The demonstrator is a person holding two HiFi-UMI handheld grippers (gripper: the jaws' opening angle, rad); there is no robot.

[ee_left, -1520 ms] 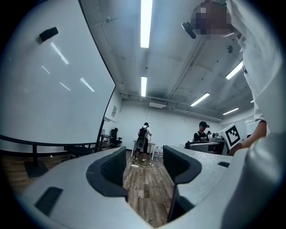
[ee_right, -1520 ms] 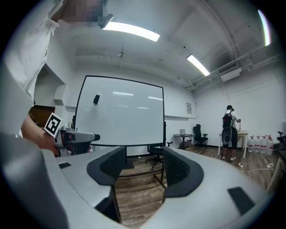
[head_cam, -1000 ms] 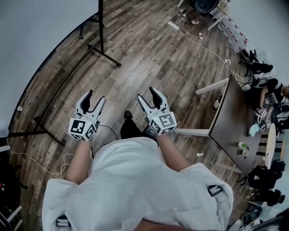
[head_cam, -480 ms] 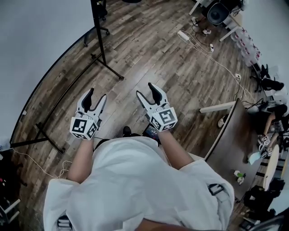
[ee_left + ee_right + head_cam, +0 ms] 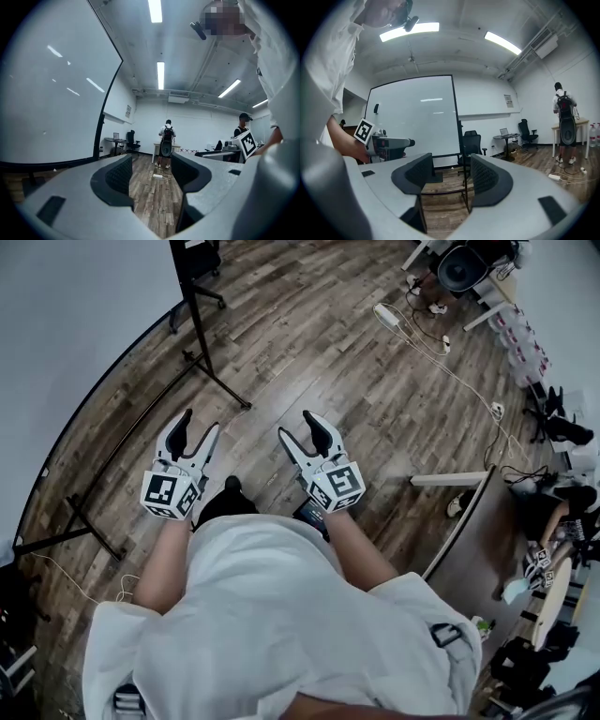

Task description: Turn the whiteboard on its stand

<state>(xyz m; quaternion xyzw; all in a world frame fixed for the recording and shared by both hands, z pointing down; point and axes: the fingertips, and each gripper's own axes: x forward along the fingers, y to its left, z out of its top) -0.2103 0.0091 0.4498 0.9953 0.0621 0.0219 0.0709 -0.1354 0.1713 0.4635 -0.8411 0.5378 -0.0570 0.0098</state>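
Your left gripper (image 5: 151,174) has its jaws wide apart, and the gap between the ribbed pads (image 5: 118,174) shows only floor planks. Your right gripper (image 5: 446,177) is the same, jaws spread wide and gripping nothing. In the head view you hold both grippers side by side in front of your body. They are level with each other and near together without touching, and each marker cube faces up toward you.

The whiteboard (image 5: 66,334) is on your left, its broad white face filling the left side of the head view. It is apart from both grippers, with the left one the closer of the two. Its stand (image 5: 199,343) is a black frame. An upright post runs up the far-left edge, splayed feet rest on the wood floor (image 5: 319,343), and a low bar runs along under the board toward the near left. The right gripper view shows the board upright beyond the jaws, with a black office chair (image 5: 472,142) just to its right.

Farther right, a dark bench (image 5: 480,538) stands well apart from you. A white power strip (image 5: 386,313) and its cable lie on the far floor. In the left gripper view a person with a backpack (image 5: 166,139) stands at the far end of the room
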